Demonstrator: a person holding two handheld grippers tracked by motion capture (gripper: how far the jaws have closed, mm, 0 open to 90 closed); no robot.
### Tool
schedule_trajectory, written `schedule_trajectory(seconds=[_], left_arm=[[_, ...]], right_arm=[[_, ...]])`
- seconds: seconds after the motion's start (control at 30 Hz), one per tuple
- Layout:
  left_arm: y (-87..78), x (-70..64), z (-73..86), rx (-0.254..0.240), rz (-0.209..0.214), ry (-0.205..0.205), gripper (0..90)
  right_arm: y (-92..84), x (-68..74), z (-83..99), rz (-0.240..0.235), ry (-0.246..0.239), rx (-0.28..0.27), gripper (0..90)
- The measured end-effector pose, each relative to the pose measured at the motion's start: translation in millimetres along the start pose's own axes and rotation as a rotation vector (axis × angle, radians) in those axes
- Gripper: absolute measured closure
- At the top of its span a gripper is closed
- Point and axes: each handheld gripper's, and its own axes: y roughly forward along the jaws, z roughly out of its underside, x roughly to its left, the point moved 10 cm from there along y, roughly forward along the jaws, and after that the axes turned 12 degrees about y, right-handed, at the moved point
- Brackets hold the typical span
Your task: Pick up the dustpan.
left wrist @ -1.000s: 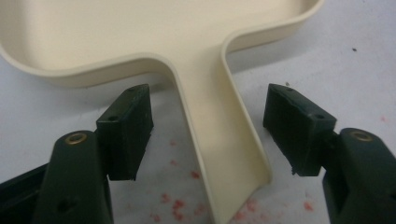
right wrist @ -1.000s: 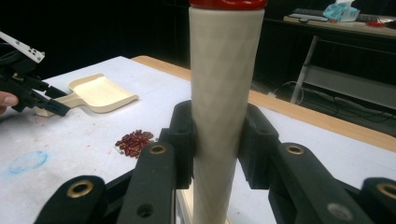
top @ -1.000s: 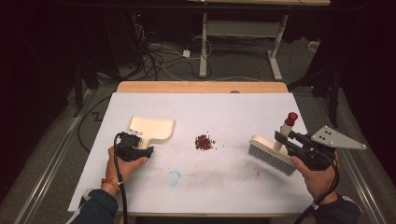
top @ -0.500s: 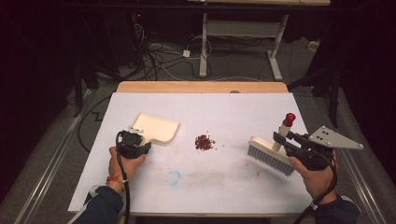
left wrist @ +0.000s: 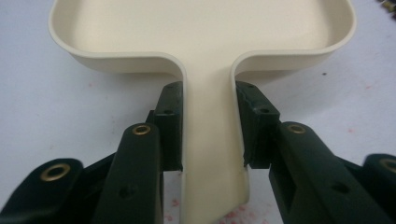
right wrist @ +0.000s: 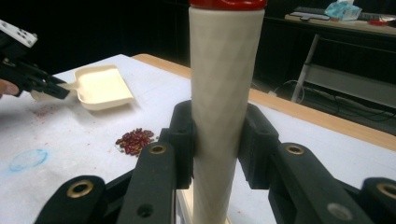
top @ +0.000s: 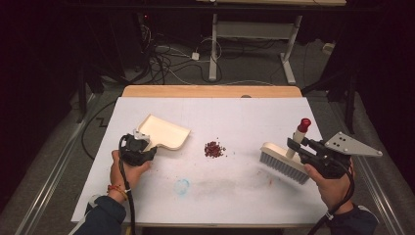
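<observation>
Dustpan [top: 165, 133], cream, at nine o'clock of the table [top: 235, 112]: left gripper [left wrist: 208, 126] fingers have just closed tight on its handle; tilt the front lip flat toward the beans. Brush [top: 284, 160], four o'clock: right gripper [right wrist: 217, 140] fingers clamp its upright handle; sweep low. Beans [top: 214, 149], centre: draw them toward nine o'clock.

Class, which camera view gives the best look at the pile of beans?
The right gripper view: the beans lie near enough to tell single red-brown ones apart. The high view shows them as a small dark heap between dustpan and brush. The left gripper view catches a few at its top right corner.
</observation>
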Motion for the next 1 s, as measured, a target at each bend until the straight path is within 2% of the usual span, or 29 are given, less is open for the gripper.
schedule_trajectory(seconds=[0.07,0.13,0.17,0.27,0.3,0.37,0.5,0.53,0.67,0.87,0.9,1.0], left_arm=[[-11.4,-1.6,-3.8,-0.020,0.000,0.022,64.4],[-15.2,-1.9,-4.2,-0.022,-0.004,0.033,64.4],[-23.0,-3.5,-4.4,-0.031,0.006,0.048,64.4],[-30.6,-4.9,-3.3,-0.038,0.013,0.067,64.4],[-38.0,-7.0,-1.2,-0.045,0.021,0.089,64.4],[-41.4,-7.7,0.4,-0.046,0.023,0.099,64.4],[-52.3,-11.4,5.9,-0.055,0.033,0.148,64.4],[-56.0,-14.6,9.1,-0.061,0.048,0.164,64.4],[-60.9,-21.9,18.6,-0.051,0.073,0.185,64.4],[-66.1,-29.4,30.8,-0.045,0.108,0.187,64.4],[-67.1,-33.8,35.9,-0.045,0.139,0.184,64.4],[-65.8,-42.5,43.6,-0.023,0.166,0.206,64.4]], right_arm=[[-0.9,-0.1,-0.6,0.002,-0.006,-0.002,69.8],[-1.1,-0.1,-1.1,0.002,-0.002,-0.006,69.9],[-1.1,-0.4,-1.2,0.002,-0.002,-0.006,69.8],[-0.9,-1.9,-0.9,0.004,-0.005,-0.007,69.8],[-1.1,-1.9,-0.7,0.005,-0.005,-0.006,69.9],[-1.4,-1.2,-1.2,0.003,0.000,-0.009,69.8],[-2.4,-1.4,-2.7,0.007,0.006,-0.024,69.9],[-1.9,-2.3,-3.3,0.003,0.007,-0.026,69.8],[-0.2,-2.0,-3.2,0.004,0.012,-0.028,69.9],[2.7,-4.8,-3.2,0.011,0.024,-0.027,69.9],[3.1,-5.5,-3.2,0.015,0.024,-0.026,69.8],[3.5,-4.6,-3.6,0.013,0.020,-0.027,69.9]])
